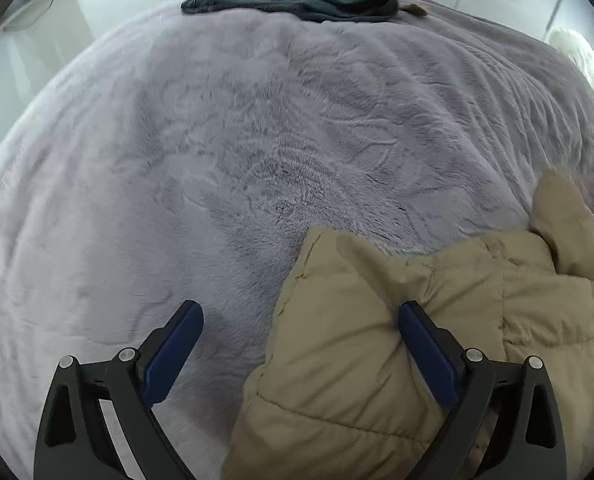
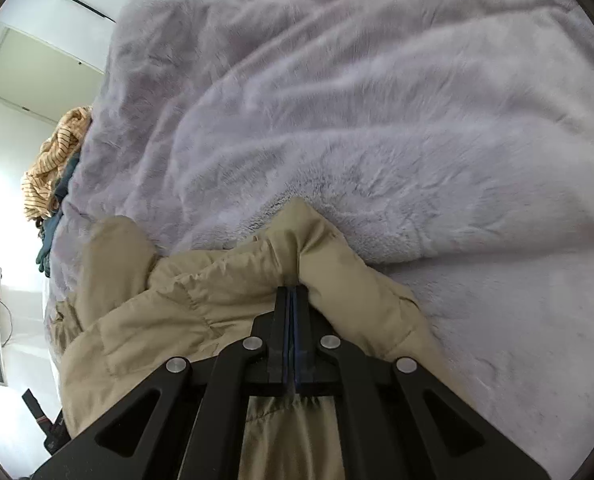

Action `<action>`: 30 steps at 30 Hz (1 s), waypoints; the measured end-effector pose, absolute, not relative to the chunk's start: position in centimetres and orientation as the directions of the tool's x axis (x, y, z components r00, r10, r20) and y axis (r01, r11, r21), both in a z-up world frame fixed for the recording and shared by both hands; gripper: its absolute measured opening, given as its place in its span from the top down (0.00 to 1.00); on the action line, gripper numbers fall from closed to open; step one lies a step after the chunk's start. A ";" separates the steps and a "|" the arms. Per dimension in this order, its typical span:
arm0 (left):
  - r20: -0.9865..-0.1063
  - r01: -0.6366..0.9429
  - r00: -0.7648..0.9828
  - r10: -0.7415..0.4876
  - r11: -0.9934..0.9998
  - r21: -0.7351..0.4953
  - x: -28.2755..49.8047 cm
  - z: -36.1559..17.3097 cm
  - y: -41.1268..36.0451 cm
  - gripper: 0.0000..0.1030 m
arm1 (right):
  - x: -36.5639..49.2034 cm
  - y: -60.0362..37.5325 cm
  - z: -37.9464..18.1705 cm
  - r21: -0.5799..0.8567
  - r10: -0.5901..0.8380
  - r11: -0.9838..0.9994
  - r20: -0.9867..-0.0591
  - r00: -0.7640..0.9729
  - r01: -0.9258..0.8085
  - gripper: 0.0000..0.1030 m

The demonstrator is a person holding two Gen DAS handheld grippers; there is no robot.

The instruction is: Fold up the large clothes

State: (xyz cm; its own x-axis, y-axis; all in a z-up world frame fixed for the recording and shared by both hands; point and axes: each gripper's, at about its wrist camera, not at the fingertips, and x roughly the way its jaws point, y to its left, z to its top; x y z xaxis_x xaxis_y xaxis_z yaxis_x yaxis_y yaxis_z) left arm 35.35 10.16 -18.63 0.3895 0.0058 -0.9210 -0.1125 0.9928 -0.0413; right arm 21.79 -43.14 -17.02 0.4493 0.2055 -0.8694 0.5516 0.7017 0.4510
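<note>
We see the tan puffer jacket (image 1: 397, 344) bunched on the lilac plush blanket (image 1: 217, 160), long axis unclear, lower part cut off; left gripper (image 1: 301, 334) gapes wide, right gripper (image 2: 293, 294) pinches its fabric.

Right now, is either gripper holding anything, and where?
The right gripper pinches a raised fold of the tan puffer jacket. The left gripper is open, holding nothing.
</note>
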 end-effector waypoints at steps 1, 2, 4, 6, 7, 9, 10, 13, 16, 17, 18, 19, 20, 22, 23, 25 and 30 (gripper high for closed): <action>-0.919 -0.104 0.394 0.002 0.994 -0.043 35.0 -18.0 10.2 0.03 | 21.1 -43.1 -16.1 0.462 0.207 0.696 -0.862 0.462 0.550 1.00; -0.917 -0.094 0.400 -0.007 0.994 -0.049 34.3 -17.2 10.4 0.03 | 20.6 -43.2 -15.8 0.469 0.212 0.692 -0.859 0.466 0.548 0.99; -0.914 -0.082 0.406 -0.020 0.995 -0.058 33.8 -15.9 10.2 0.04 | 19.1 -43.0 -14.8 0.484 0.217 0.681 -0.850 0.480 0.549 0.97; -0.910 -0.060 0.414 -0.030 0.996 -0.060 32.3 -14.4 10.1 0.04 | 17.3 -42.8 -14.1 0.504 0.234 0.665 -0.841 0.487 0.551 0.97; -0.909 -0.052 0.416 -0.035 0.997 -0.062 31.7 -13.8 10.0 0.04 | 16.2 -42.6 -13.7 0.506 0.237 0.662 -0.841 0.486 0.553 0.97; -0.907 -0.036 0.418 -0.046 0.997 -0.067 29.4 -12.5 10.2 0.04 | 14.1 -41.8 -12.9 0.477 0.219 0.680 -0.857 0.466 0.557 0.97; -0.907 -0.028 0.418 -0.051 0.997 -0.069 28.7 -12.1 10.0 0.04 | 13.3 -41.5 -12.6 0.463 0.210 0.690 -0.863 0.459 0.556 0.97; -0.908 -0.005 0.412 -0.068 0.997 -0.077 25.2 -11.2 10.0 0.04 | 10.5 -40.1 -11.5 0.435 0.199 0.721 -0.875 0.441 0.540 0.97; -0.912 0.004 0.399 -0.091 0.995 -0.098 22.1 -10.8 9.6 0.04 | 7.7 -39.6 -11.3 0.440 0.223 0.713 -0.880 0.419 0.546 0.97; -0.915 0.000 0.390 -0.100 0.994 -0.109 21.2 -10.9 9.6 0.04 | 6.9 -39.4 -11.4 0.449 0.237 0.702 -0.879 0.413 0.553 0.96; -0.919 -0.002 0.379 -0.107 0.993 -0.116 20.7 -10.9 9.4 0.04 | 6.1 -39.2 -11.6 0.460 0.255 0.689 -0.877 0.407 0.560 0.96; -0.925 -0.006 0.361 -0.117 0.992 -0.127 19.9 -11.1 9.5 0.04 | 5.4 -39.0 -11.8 0.468 0.270 0.675 -0.876 0.400 0.570 0.96; -0.931 -0.011 0.344 -0.125 0.991 -0.137 19.5 -11.4 9.3 0.04 | 4.6 -38.8 -12.0 0.474 0.280 0.661 -0.875 0.394 0.582 0.96; -0.940 -0.026 0.311 -0.140 0.987 -0.156 18.3 -11.9 9.3 0.04 | 3.3 -38.4 -12.5 0.490 0.302 0.632 -0.869 0.391 0.600 0.96; -0.943 -0.031 0.303 -0.142 0.987 -0.159 17.7 -12.1 9.2 0.04 | 2.8 -38.2 -12.7 0.493 0.309 0.623 -0.868 0.388 0.607 0.96; -0.944 -0.033 0.297 -0.142 0.987 -0.158 16.6 -12.1 8.9 0.03 | 2.0 -37.7 -13.0 0.501 0.322 0.611 -0.865 0.385 0.614 0.96; -0.942 -0.007 0.310 -0.129 0.990 -0.138 14.9 -11.8 8.3 0.01 | 1.1 -36.5 -13.3 0.532 0.357 0.578 -0.847 0.395 0.618 0.96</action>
